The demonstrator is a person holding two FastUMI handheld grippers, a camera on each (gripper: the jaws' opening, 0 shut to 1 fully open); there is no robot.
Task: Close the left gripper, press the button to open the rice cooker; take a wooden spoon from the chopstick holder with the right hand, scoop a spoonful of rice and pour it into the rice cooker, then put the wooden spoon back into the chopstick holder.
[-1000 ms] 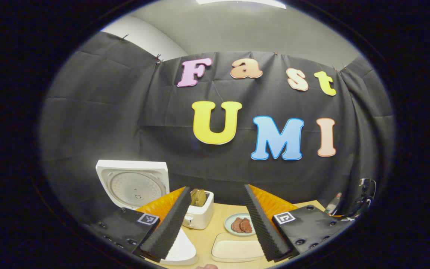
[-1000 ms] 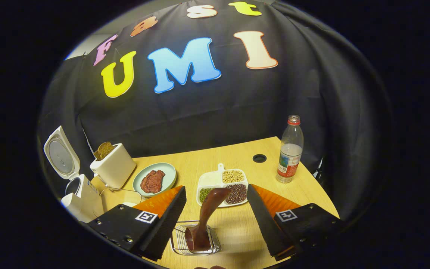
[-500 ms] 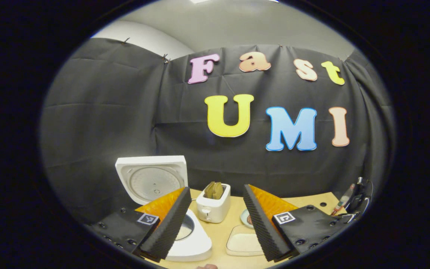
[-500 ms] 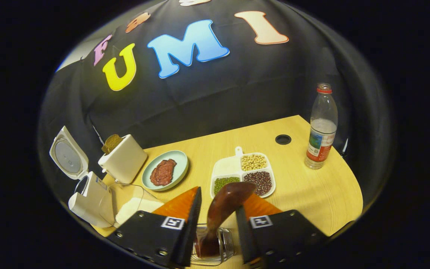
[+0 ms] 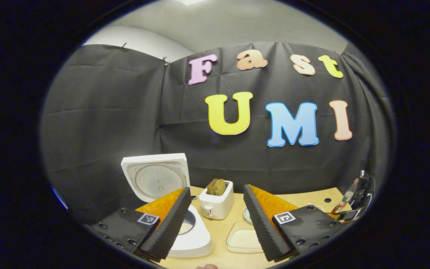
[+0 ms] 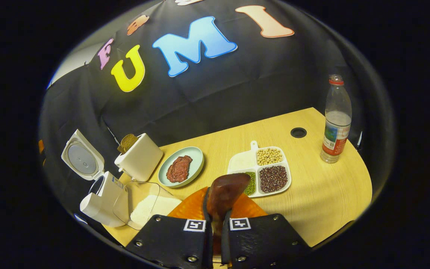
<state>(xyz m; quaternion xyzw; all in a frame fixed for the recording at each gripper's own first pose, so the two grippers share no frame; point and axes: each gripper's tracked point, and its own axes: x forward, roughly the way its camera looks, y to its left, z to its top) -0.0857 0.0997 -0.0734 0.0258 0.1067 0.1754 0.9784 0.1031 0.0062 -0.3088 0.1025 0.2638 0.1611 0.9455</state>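
rice cooker [image 6: 99, 198] stands at the far left edge of the tabletop [image 6: 323, 194] with its lid [image 6: 82, 160] swung up, so the button press looks done and the pot is ready to take rice. wooden spoon [image 6: 224, 192] is the thing in hand now: the right gripper [image 6: 217, 224] has its fingers clenched on the spoon's handle, nearly together, with the bowl of the spoon sticking up past them; the chopstick holder lies under the gripper and i cannot tell whether the spoon is clear of it. the clear container of rice [image 6: 146, 205] sits just beside the cooker, which makes for a short carry from scoop to pot. the left gripper [image 5: 215, 224] hangs over the cooker end of the tabletop with its fingers spread wide, grasping nothing, the open pot [image 5: 189, 233] just below its left finger, a toaster [image 5: 217, 200] between
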